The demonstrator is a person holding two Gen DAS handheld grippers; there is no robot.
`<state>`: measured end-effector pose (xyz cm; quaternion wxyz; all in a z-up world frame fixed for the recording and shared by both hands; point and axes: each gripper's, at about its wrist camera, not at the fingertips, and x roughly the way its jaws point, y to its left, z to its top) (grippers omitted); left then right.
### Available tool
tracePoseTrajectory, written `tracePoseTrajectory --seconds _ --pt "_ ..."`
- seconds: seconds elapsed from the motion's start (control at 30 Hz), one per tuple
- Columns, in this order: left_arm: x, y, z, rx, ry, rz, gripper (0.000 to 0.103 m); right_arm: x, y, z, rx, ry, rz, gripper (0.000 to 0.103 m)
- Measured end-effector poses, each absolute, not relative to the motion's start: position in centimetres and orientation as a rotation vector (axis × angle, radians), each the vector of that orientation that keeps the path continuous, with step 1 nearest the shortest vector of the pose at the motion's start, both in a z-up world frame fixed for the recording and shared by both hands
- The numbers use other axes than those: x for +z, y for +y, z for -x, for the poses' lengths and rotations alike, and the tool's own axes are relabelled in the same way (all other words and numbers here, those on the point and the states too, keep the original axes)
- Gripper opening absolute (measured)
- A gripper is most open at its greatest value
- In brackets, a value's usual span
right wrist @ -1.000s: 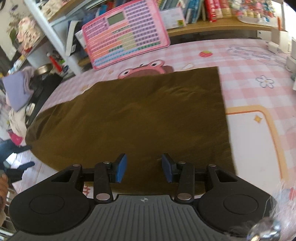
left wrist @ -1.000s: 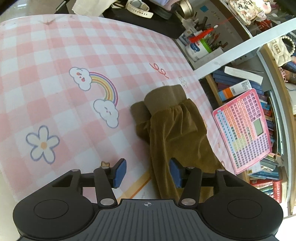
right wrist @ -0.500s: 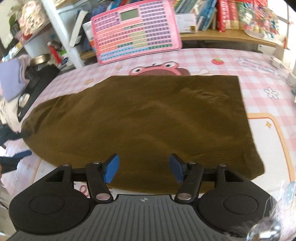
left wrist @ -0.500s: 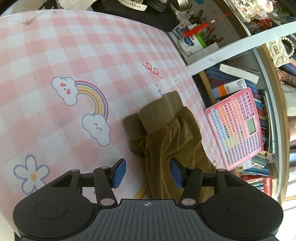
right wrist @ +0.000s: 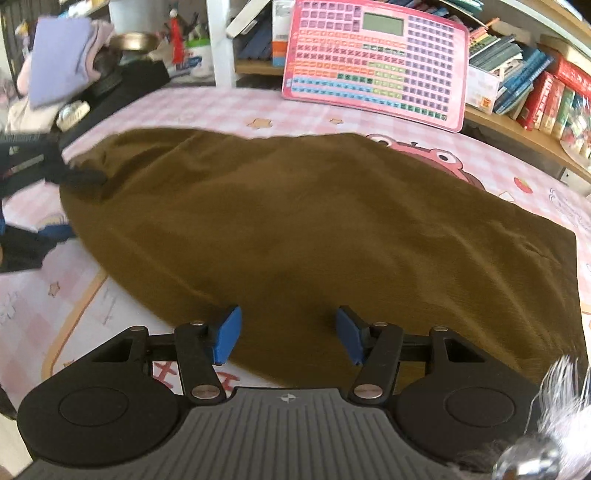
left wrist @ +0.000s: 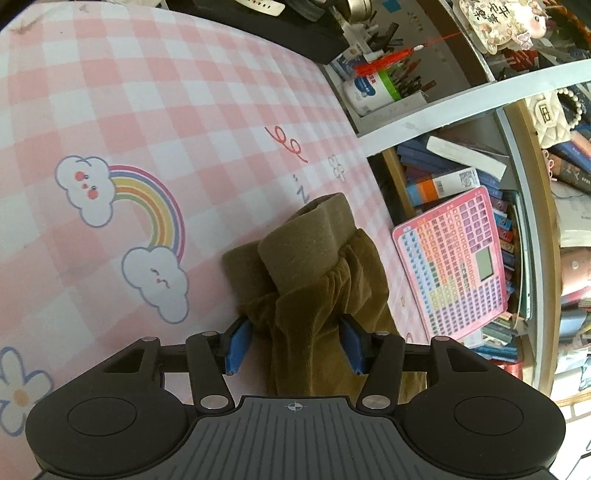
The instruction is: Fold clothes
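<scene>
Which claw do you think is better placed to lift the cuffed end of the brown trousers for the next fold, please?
Left, probably: the left claw straddles the brown trousers just behind the cuffs, while the right claw hovers open over the wide end.

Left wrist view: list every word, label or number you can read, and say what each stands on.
"z": printed in blue on the pink-and-white checked tablecloth.
Dark characters on the cream scalloped plaque: too warped to read.
Key labels on the pink plastic toy keyboard: too small.
Blue label on the white plastic bottle: blurred.
Barcode label on the orange and white book: unreadable.
</scene>
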<state>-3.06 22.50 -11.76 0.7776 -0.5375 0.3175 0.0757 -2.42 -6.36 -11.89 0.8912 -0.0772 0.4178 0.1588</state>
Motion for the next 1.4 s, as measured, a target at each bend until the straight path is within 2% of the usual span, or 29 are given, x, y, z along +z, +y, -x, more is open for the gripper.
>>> tracePoseTrajectory --seconds 0.13,0.23,0.27,0.33,0.43,0.6,0.87,1.0,1.2,1.33,1.4 --pt "-12.3 23.4 2.8 0.138 0.703 1.224 0.052 -12.1 -5.8 2.8 0.301 0.87 0.162 0.055" --pt "-12.7 23.7 2.7 0.141 0.709 1.255 0.044 -12.1 -5.8 3.0 0.282 0.87 0.152 0.055" --pt "-12.6 23.7 2.6 0.148 0.718 1.245 0.037 -12.2 -5.7 3.0 0.276 0.869 0.152 0.055" --pt "-12.6 23.7 2.4 0.153 0.732 1.224 0.031 -12.1 -5.5 3.0 0.261 0.875 0.154 0.055" --pt "-12.8 23.9 2.3 0.128 0.747 1.202 0.031 -11.3 -5.3 2.5 0.221 0.851 0.143 0.052" --pt "-13.1 24.4 2.2 0.088 0.764 1.19 0.035 -10.1 -3.3 -2.2 0.194 0.799 0.149 0.052" --pt "-13.8 24.8 2.3 0.063 0.758 1.185 0.035 -12.6 1.2 -7.3 0.196 0.785 0.246 0.053" --pt "-14.1 24.9 2.3 0.061 0.75 1.209 0.035 -12.5 1.3 -6.0 0.198 0.772 0.26 0.054" --pt "-14.5 24.7 2.2 0.066 0.745 1.235 0.035 -11.5 -0.3 -0.1 0.287 0.863 0.219 0.055" --pt "-14.7 24.6 2.0 0.064 0.738 1.238 0.029 -11.8 -0.4 1.8 0.318 0.88 0.225 0.055" --pt "-14.4 24.3 1.9 0.056 0.729 1.217 0.02 -11.9 -0.2 1.8 0.329 0.874 0.242 0.057"
